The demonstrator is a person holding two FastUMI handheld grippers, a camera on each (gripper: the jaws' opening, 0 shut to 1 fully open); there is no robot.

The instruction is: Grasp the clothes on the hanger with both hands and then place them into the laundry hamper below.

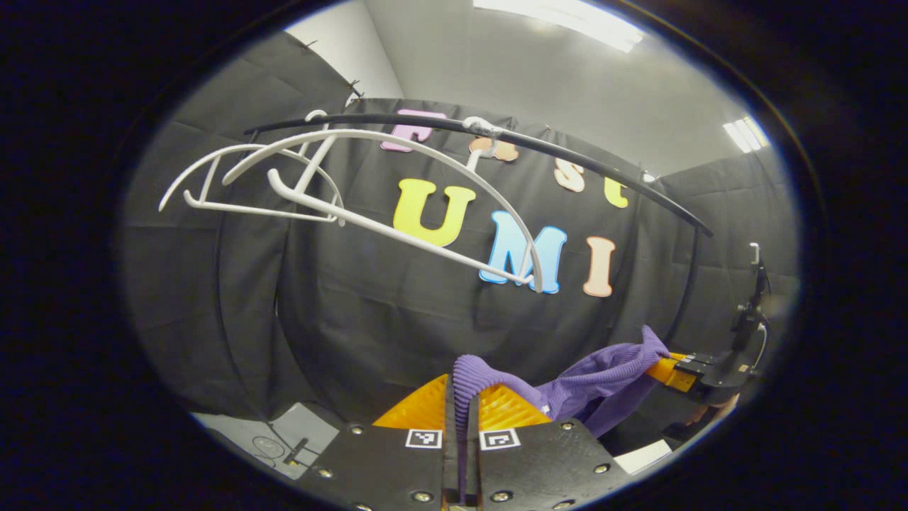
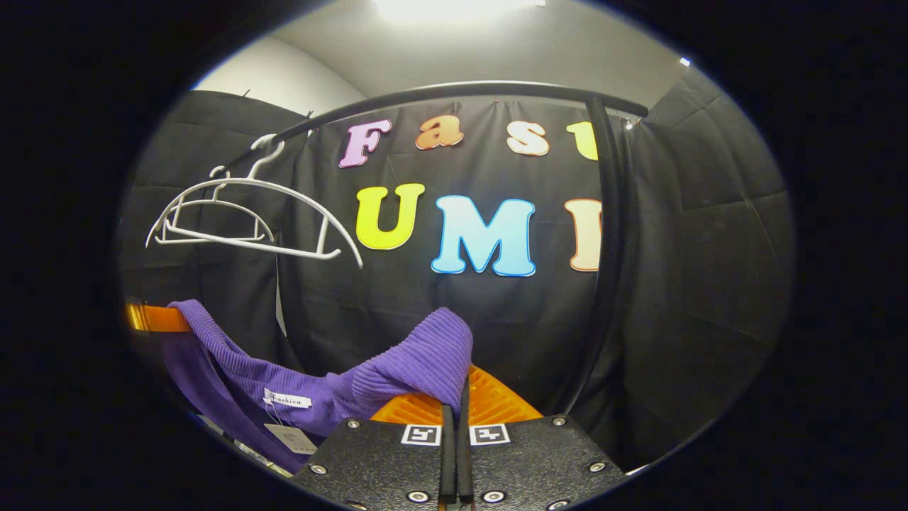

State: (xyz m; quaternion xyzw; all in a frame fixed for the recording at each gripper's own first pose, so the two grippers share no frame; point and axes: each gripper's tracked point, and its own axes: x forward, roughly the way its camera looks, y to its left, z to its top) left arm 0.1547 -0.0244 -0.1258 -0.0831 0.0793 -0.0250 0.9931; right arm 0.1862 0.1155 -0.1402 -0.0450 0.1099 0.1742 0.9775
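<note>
Purple ribbed fabric (image 1: 472, 380) is pinched between the left gripper (image 1: 461, 397) fingers, and the right gripper (image 2: 457, 397) clamps the garment's other shoulder, so the sweater (image 2: 284, 383) sags between them. Both white hangers (image 1: 355, 191) on the rail (image 1: 567, 160) hang bare, so I'd say the lift-off is done. Lowering into the hamper remains, with both grippers held level below the rail.

2 white hangers (image 1: 340, 206) on 1 black rail (image 1: 567, 160), 1 purple garment (image 1: 596, 380), 2 grippers.
</note>
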